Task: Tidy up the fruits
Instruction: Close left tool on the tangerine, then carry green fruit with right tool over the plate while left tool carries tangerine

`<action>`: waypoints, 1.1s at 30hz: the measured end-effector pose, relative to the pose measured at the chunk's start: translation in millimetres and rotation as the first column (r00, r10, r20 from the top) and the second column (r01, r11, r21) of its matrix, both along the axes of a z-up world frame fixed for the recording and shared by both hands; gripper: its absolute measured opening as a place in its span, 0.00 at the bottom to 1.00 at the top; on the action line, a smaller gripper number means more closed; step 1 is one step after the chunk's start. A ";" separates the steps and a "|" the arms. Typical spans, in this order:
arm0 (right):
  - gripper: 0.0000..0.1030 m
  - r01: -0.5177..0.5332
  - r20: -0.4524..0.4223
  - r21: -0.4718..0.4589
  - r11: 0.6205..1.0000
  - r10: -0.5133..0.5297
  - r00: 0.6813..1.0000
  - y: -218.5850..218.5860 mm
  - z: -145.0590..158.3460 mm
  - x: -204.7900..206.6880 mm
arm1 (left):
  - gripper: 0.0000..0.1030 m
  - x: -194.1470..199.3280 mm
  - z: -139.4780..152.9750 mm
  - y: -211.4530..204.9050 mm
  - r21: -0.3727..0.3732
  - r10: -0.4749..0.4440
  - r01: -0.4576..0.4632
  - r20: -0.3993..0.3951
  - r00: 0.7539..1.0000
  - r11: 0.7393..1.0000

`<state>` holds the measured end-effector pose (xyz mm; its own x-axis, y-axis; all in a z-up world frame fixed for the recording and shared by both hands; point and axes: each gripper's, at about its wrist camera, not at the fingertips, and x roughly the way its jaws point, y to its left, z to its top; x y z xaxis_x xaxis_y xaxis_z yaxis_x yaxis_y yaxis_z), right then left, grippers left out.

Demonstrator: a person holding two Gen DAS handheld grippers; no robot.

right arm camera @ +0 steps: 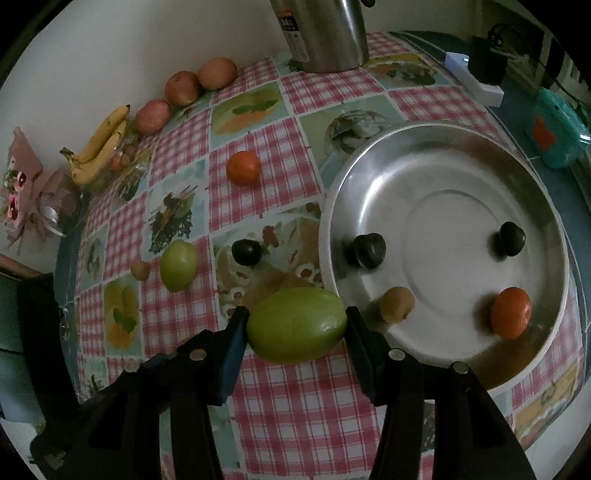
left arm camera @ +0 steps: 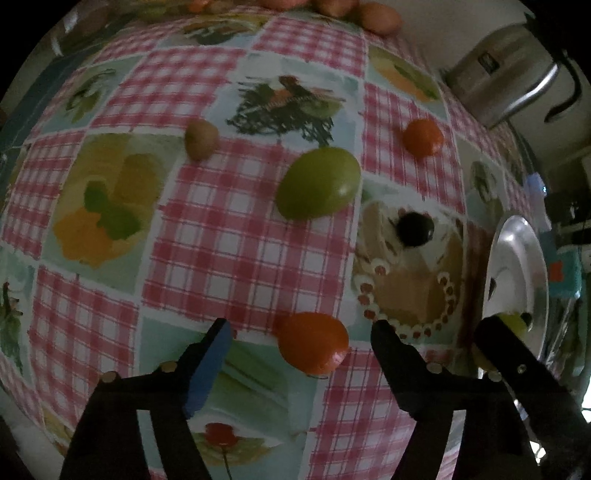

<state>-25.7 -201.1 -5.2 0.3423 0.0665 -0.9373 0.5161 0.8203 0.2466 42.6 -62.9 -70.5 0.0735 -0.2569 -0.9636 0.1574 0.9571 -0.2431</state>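
Fruits lie all over a table with a pink checked tablecloth. On it sits a big shiny metal plate, with a tall metal jug behind it by the wall. Next in size, the right gripper has its two fingers pressed on both sides of a big green mango, just beside the plate's near edge. The left gripper has its fingers wide apart, with an orange tangerine on the cloth between them, not touched. Two yellow bananas and three reddish apples sit in a row along the wall. A second green mango lies out on the cloth, near a dark plum, a second tangerine and a small brown fruit. Inside the plate are two dark plums, one tangerine and one small brown fruit, all apart from each other.
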 end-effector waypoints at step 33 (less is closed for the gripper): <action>0.52 -0.008 0.004 0.051 0.999 0.008 1.000 -5.7 -1.2 3.6 | 0.38 2.0 14.7 2.1 -0.044 0.013 -0.011 0.029 1.000 0.999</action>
<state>-22.1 -206.8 -6.5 0.3454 0.1169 -0.9312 0.5082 0.8109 0.2903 44.6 -60.8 -55.8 0.1048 -0.2976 -0.9489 0.1535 0.9476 -0.2802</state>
